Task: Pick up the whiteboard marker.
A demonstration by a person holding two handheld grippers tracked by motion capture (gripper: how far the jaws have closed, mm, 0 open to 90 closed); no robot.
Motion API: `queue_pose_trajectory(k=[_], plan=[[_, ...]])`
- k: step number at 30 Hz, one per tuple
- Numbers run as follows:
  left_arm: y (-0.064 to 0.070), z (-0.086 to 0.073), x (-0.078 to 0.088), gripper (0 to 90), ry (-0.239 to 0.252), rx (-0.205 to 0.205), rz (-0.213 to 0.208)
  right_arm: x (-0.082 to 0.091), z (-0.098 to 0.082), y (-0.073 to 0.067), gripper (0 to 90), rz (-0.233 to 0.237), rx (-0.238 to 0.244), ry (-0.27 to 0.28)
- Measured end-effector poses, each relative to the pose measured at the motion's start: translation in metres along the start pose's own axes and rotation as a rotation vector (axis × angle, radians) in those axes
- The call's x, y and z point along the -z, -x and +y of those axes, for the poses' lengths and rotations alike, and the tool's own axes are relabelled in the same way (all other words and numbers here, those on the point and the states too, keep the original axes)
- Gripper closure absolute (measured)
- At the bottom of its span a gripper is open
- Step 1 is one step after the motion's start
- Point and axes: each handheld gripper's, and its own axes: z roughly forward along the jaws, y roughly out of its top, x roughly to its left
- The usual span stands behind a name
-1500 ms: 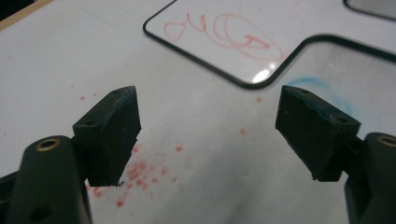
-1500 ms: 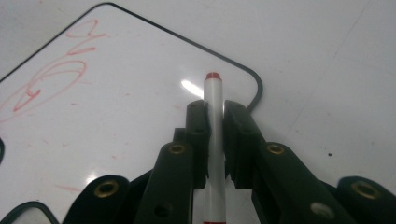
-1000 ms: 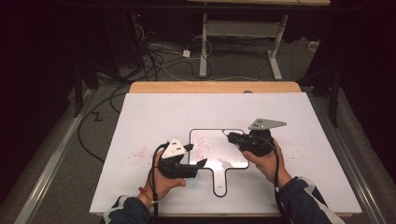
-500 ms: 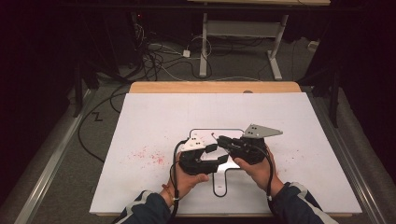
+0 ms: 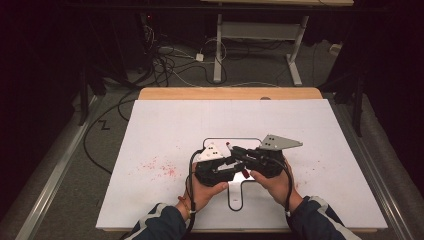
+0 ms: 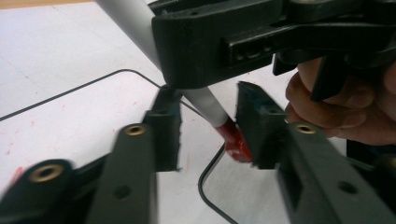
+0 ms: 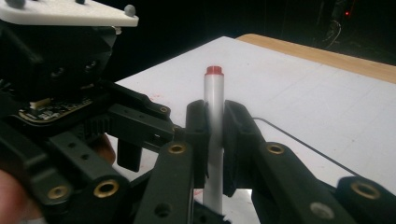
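On the white sheet covering the desk point(image 5: 150, 135), faint red specks lie at the left. The left gripper point(image 6: 208, 126), jaws just closing, flanks the red cap point(image 6: 236, 140) without pinching it. The right gripper point(image 7: 215, 135) clamps the smooth white marker point(image 7: 214, 121) mid-barrel, near centre.

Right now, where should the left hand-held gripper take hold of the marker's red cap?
On the red cap itself, below the white barrel that the right hand-held gripper clamps. The left hand-held gripper already straddles it, so squeeze its sides.
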Motion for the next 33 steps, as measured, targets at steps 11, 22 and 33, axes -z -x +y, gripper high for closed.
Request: queue_pose_trajectory(k=[11, 22, 33], plan=[[-0.002, 0.001, 0.004, 76.5, -0.016, -0.046, 0.070, 0.004, 0.002, -0.006, 81.0, -0.018, 0.036, 0.005], [-0.008, 0.002, 0.012, 78.4, -0.015, -0.100, 0.123, 0.025, -0.002, -0.004, 66.6, -0.029, 0.141, 0.026], [-0.017, 0.005, 0.022, 78.4, -0.025, -0.153, 0.177, 0.057, -0.019, 0.002, 42.9, -0.217, 0.295, 0.014]])
